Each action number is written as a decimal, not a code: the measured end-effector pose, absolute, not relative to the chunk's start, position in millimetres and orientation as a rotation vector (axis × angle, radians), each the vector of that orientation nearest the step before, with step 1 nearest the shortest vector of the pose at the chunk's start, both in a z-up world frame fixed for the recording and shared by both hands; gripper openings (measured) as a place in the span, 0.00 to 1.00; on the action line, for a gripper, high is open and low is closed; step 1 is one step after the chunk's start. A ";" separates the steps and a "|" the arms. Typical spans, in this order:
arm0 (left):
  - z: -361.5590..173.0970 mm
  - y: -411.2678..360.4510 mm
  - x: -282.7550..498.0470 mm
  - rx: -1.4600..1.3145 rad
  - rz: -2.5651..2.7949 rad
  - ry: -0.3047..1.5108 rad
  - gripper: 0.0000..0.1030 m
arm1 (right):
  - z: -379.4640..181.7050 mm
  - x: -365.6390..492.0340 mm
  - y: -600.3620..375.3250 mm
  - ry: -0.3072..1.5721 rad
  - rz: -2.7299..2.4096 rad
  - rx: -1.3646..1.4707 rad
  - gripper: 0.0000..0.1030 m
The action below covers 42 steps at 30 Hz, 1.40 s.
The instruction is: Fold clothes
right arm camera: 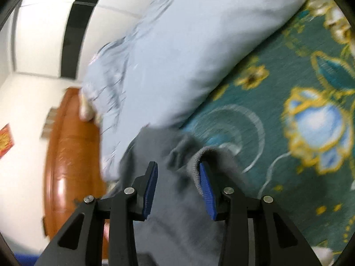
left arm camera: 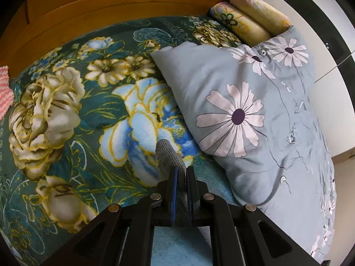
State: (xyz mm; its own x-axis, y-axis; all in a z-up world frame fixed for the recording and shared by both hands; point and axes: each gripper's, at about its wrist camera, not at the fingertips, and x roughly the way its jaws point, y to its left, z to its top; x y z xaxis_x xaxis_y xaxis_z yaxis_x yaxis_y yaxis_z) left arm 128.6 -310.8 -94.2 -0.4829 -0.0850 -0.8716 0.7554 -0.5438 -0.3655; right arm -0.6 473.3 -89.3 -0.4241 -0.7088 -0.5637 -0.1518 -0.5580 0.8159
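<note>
A grey garment point(right arm camera: 168, 210) lies on the green floral blanket point(right arm camera: 277, 122), blurred in the right wrist view. My right gripper point(right arm camera: 177, 165) stands open just over it, the fabric spread between the blue pads and not pinched. The garment's ribbed hem point(right arm camera: 210, 153) curls around the right finger. In the left wrist view my left gripper point(left arm camera: 182, 170) is shut on a narrow ribbed end of grey fabric point(left arm camera: 168, 155), which sticks out past the fingertips above the blanket point(left arm camera: 66, 110). Whether both grey pieces are one garment cannot be told.
A blue-grey quilt with daisy print point(left arm camera: 255, 110) is heaped on the right of the bed, also seen as the quilt point(right arm camera: 177, 55). Two rolled pillows point(left arm camera: 250, 15) lie by the wooden headboard point(left arm camera: 111, 6). A pink cloth point(left arm camera: 4, 88) shows at the left edge. A wooden board point(right arm camera: 71, 155) stands by the white wall.
</note>
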 end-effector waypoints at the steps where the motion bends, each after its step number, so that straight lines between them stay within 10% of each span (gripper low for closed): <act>1: -96.7 -310.4 128.8 1.156 -2.057 1.053 0.08 | -93.0 -0.5 469.6 -1.195 -2.024 1.424 0.39; 9: -100.9 -312.3 128.8 1.153 -2.035 1.096 0.08 | -121.7 -9.7 488.3 -1.456 -2.105 1.493 0.37; 11: -98.3 -311.1 126.0 1.148 -2.046 1.098 0.08 | -122.9 -12.9 488.7 -1.515 -2.121 1.520 0.06; 16: -59.5 -299.6 118.9 1.033 -2.213 1.100 0.07 | -67.7 -20.2 471.9 -1.289 -2.292 1.449 0.03; 21: -11.1 -292.8 131.4 0.860 -2.423 1.026 0.07 | 0.3 -9.5 509.9 -1.239 -2.526 1.174 0.03; 29: -134.2 -307.3 128.9 1.170 -1.998 1.087 0.07 | -71.4 -16.8 518.3 -1.300 -2.536 1.574 0.03; 37: -128.7 -310.4 117.4 1.249 -2.003 0.989 0.12 | -52.0 -17.5 507.2 -1.173 -2.583 1.637 0.08; 42: -107.7 -325.2 145.4 1.214 -2.038 1.055 0.32 | -24.3 9.6 507.1 -1.125 -2.632 1.641 0.36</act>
